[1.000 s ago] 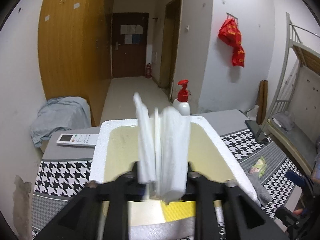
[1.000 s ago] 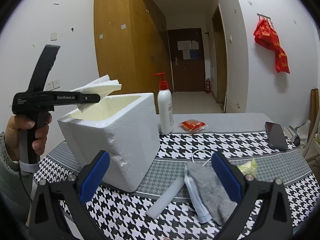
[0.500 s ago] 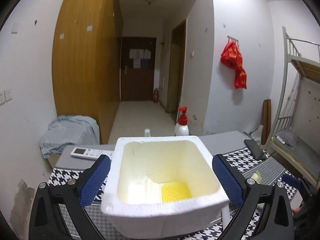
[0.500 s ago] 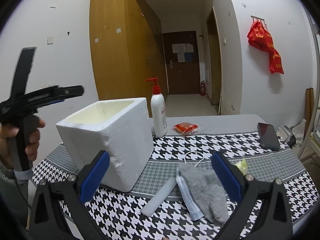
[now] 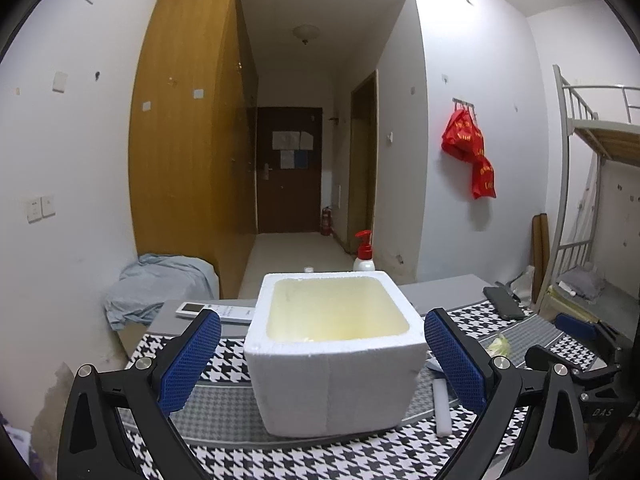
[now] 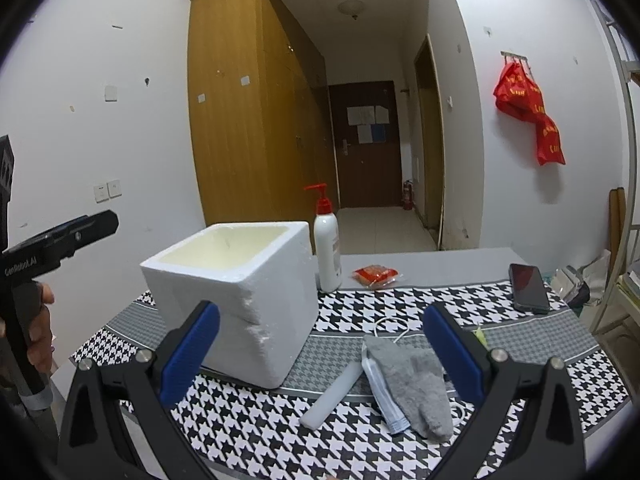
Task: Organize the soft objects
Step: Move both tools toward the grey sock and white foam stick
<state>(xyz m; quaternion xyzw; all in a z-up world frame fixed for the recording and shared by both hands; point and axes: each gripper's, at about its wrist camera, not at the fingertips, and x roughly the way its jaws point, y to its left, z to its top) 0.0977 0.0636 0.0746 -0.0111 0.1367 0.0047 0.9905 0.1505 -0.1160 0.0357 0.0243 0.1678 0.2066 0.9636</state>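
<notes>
A white foam box (image 5: pixel 334 354) stands on the houndstooth tablecloth; it also shows in the right wrist view (image 6: pixel 240 300). Its yellowish inside shows, its contents hidden from here. My left gripper (image 5: pixel 322 364) is open and empty, pulled back in front of the box. My right gripper (image 6: pixel 320 352) is open and empty above the table. A grey sock (image 6: pixel 416 380) lies on a light blue face mask (image 6: pixel 380 392) beside a white foam tube (image 6: pixel 334 396), between my right fingers. The tube also shows in the left wrist view (image 5: pixel 440 408).
A pump bottle (image 6: pixel 327 248), a red packet (image 6: pixel 376 274), a black phone (image 6: pixel 528 288) and a white cable (image 6: pixel 390 326) lie on the table. A remote (image 5: pixel 216 312) lies behind the box. A yellow-green wrapper (image 5: pixel 498 346) lies right. A bunk bed (image 5: pixel 592 200) stands right.
My left gripper held folded white tissue over the box a second ago, opened and dropped it in, then pulled back and up. The right gripper barely moved.
</notes>
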